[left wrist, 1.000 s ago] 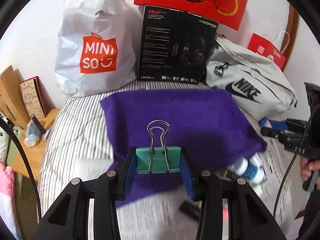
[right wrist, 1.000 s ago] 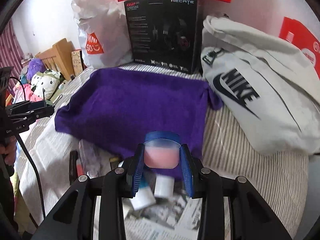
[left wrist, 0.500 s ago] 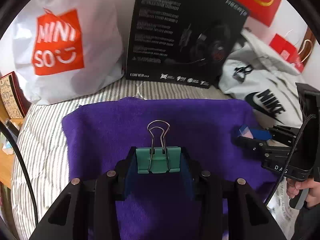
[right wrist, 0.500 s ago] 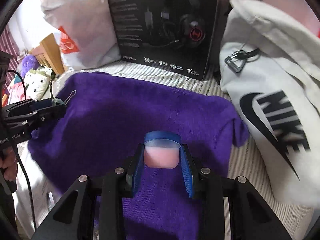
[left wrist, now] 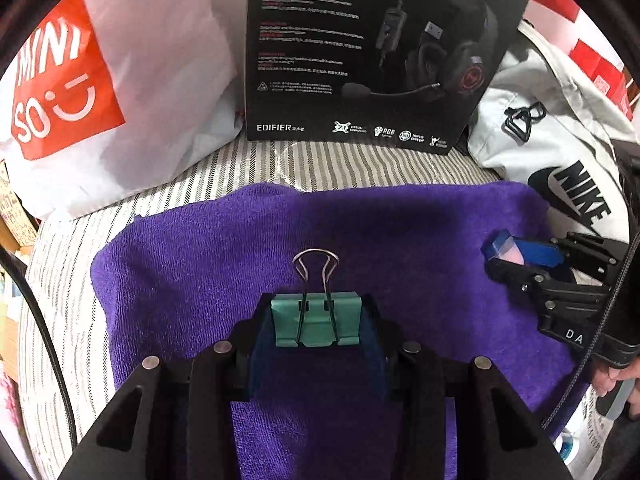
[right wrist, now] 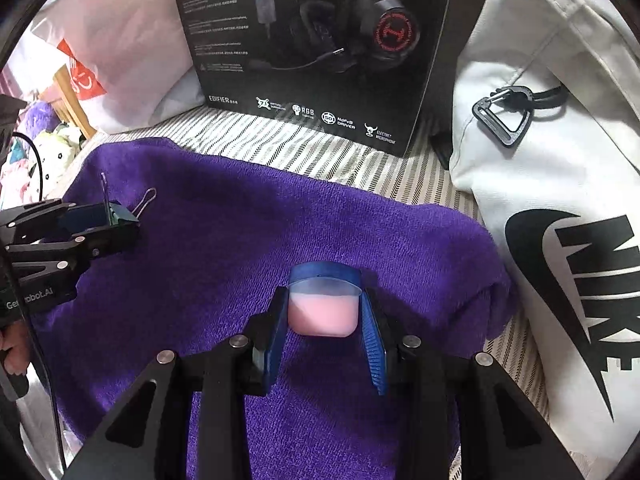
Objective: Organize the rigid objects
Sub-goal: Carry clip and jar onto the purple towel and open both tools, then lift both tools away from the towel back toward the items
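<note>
Grippers clamped — left gripper [left wrist: 316, 326] on green binder clip [left wrist: 316, 324], handles forward; right gripper [right wrist: 323, 316] on pink jar [right wrist: 322, 314].

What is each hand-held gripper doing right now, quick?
Left hand-held gripper: closed on the green binder clip.
Right hand-held gripper: closed on the pink container with blue lid.

You have the purple towel [left wrist: 400, 236] bare between both grippers, walled behind by the Edifier headset box [left wrist: 372, 52], Miniso bag [left wrist: 120, 92] and Nike bag [right wrist: 560, 200].
</note>
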Tool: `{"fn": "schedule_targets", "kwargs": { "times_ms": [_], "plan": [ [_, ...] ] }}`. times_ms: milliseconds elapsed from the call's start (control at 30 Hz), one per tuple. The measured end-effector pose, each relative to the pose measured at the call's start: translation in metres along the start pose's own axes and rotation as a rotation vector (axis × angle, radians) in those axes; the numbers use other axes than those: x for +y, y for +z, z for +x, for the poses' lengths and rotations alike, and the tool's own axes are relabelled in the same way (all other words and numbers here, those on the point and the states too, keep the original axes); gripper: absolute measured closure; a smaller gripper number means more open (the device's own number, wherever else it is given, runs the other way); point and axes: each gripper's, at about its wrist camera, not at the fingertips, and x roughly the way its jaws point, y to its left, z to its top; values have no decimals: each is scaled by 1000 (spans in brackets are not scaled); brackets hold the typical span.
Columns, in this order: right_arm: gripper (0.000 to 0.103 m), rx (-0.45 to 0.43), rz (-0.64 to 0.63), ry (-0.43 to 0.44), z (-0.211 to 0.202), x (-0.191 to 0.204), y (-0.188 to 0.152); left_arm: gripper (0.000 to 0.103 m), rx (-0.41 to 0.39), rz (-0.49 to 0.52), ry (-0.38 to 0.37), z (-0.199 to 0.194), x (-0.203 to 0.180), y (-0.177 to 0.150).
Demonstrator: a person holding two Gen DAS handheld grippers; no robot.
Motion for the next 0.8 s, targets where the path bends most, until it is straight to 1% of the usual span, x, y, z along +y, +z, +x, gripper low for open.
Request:
{"fn": "schedule_targets", "kwargs": {
  "times_ms": [100,167,233,267,333,400,467,500,567,700,800],
  "plan": [
    [67,1,-13,1,0,1,0,63,14,28,22,1,-5,-1],
    [64,16,-16,5,-1,1,0,55,31,36,18,1,-7,0],
    [56,41,-20,-2,-4,1,-4,39,47,33,11,0,-9,-3],
    [56,48,-29,-8,-6,1,-7,37,51,34,17,0,-11,-5],
    [55,56,-48,-23,-11,3,-13,37,50,47,58,-2,-15,-12],
    [55,61,-54,-31,-18,4,-20,38,50,35,81,-5,-16,-18],
    [55,45,-36,-19,-33,5,-28,42,51,-1,63,-15,-13,-25],
    [55,37,-31,-9,-39,6,-31,43,39,-17,41,-25,-12,-30],
    [55,15,-30,9,-57,9,-41,43,11,-23,33,-43,-12,-39],
    [55,-40,-34,16,-98,15,-64,43,-40,-16,56,-89,-19,-65],
    [53,-75,-22,27,-126,19,-85,43,-53,-30,63,-118,-20,-92]
  ]
}}
